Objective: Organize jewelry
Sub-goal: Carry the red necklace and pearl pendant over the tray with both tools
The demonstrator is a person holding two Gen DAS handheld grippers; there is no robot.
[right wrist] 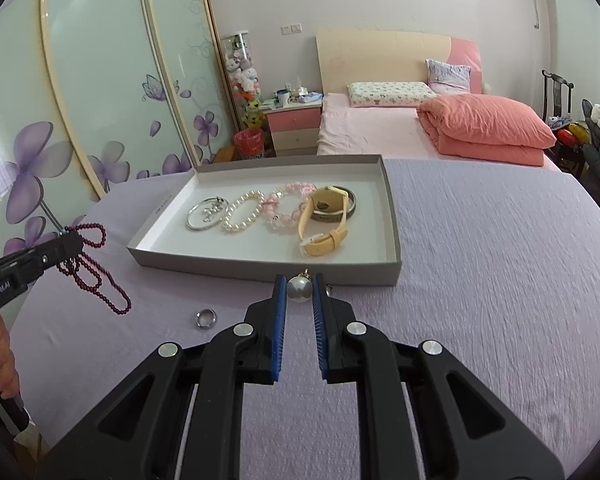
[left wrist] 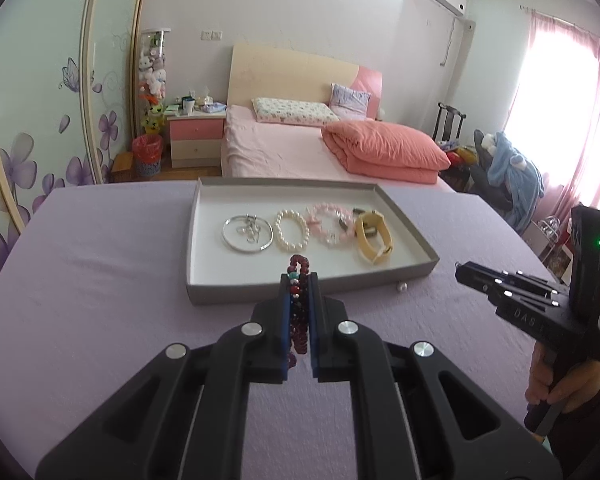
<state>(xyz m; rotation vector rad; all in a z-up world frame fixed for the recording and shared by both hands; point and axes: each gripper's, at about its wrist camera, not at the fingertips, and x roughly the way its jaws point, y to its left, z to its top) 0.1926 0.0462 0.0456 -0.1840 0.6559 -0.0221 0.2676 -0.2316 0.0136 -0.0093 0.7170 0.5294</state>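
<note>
the left gripper (left wrist: 299,280) is clamped on a dark red bead necklace (left wrist: 298,300), whose strand runs up between the blue pads and pokes out past the tips, in front of the grey tray's (left wrist: 204,296) near wall. the right gripper (right wrist: 299,280) is pinched on a large pearl pendant (right wrist: 299,289), held just before the tray's near wall. only the right wrist view shows the necklace's loops dangling free below the left gripper above the lilac cloth (right wrist: 480,260), and a silver ring (right wrist: 205,317) lying on that cloth. the tray holds, in a row, a silver bangle (left wrist: 247,234), a white pearl bracelet (left wrist: 292,230), a pink bead bracelet (left wrist: 331,224) and a cream-strapped watch (left wrist: 374,240); the right wrist view also shows a dark patterned bangle (right wrist: 350,204) behind the watch.
</note>
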